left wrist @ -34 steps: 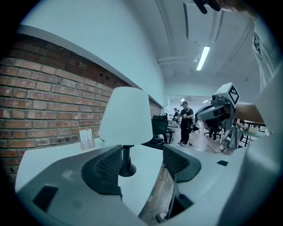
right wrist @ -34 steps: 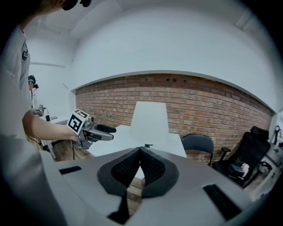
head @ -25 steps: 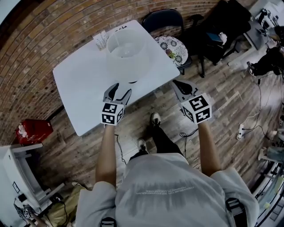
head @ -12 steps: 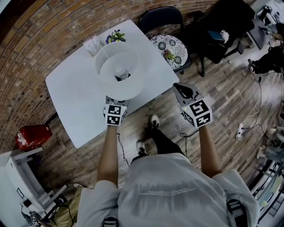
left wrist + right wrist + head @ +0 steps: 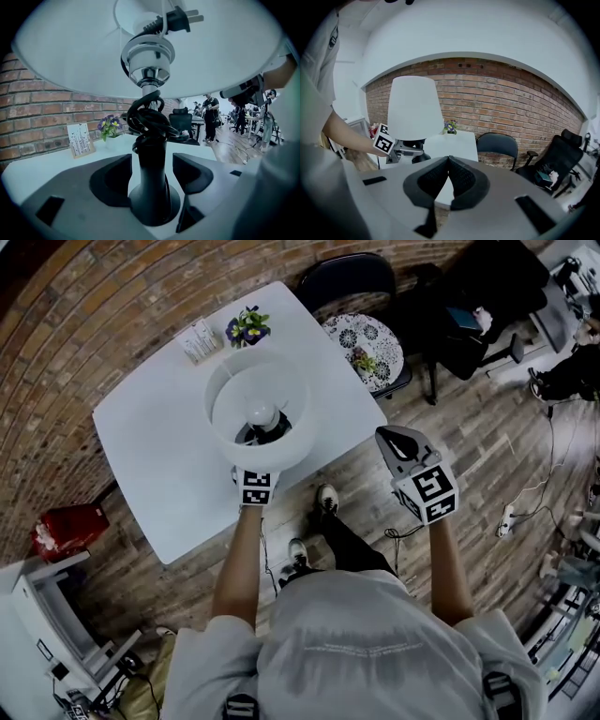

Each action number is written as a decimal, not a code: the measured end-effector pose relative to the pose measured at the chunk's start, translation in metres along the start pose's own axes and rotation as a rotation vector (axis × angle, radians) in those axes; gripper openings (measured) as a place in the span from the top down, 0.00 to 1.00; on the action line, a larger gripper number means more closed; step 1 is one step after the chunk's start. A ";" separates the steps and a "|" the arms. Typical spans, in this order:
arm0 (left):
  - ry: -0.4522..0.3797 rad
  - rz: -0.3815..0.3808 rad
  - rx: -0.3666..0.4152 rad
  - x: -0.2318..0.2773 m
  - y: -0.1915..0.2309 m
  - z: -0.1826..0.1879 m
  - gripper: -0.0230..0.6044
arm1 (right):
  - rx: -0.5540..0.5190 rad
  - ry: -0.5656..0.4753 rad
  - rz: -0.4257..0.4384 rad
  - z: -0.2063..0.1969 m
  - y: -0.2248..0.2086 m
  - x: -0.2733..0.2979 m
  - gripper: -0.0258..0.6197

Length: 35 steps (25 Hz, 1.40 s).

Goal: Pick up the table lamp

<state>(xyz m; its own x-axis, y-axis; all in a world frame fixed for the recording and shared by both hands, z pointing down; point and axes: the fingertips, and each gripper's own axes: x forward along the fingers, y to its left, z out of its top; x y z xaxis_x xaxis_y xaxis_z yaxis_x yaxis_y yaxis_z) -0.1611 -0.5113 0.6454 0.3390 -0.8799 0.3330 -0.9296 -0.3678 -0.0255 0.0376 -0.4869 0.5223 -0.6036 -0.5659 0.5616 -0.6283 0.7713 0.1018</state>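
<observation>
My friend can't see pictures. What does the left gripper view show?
The left gripper clamps the black stem of a table lamp, its white shade spreading overhead. A black cord is wound round the stem. Behind stand purple flowers, a card and a brick wall.

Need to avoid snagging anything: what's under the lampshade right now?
Under the lampshade: a metal socket, the black cord coiled round the stem, its plug tucked up inside, and the left gripper clamping the stem. From the head view the shade covers those jaws.

One lamp [image 5: 260, 418], perhaps two chairs [image 5: 345, 276] [image 5: 473, 296]
</observation>
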 end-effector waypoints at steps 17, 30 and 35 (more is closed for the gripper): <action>-0.077 -0.007 -0.061 0.007 0.006 0.013 0.72 | 0.037 0.013 -0.082 -0.012 -0.008 -0.025 0.96; -0.059 -0.002 -0.108 -0.018 -0.004 0.015 0.73 | 0.040 -0.027 -0.143 -0.026 0.000 -0.066 0.96; -0.056 0.009 -0.091 -0.051 -0.010 0.029 0.73 | 0.035 -0.078 -0.161 -0.019 0.012 -0.086 0.96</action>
<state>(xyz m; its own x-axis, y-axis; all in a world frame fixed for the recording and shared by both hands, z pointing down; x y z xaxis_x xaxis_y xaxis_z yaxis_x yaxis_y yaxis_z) -0.1646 -0.4713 0.6009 0.3361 -0.8993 0.2797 -0.9410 -0.3334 0.0588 0.0913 -0.4236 0.4913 -0.5295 -0.7029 0.4749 -0.7355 0.6594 0.1559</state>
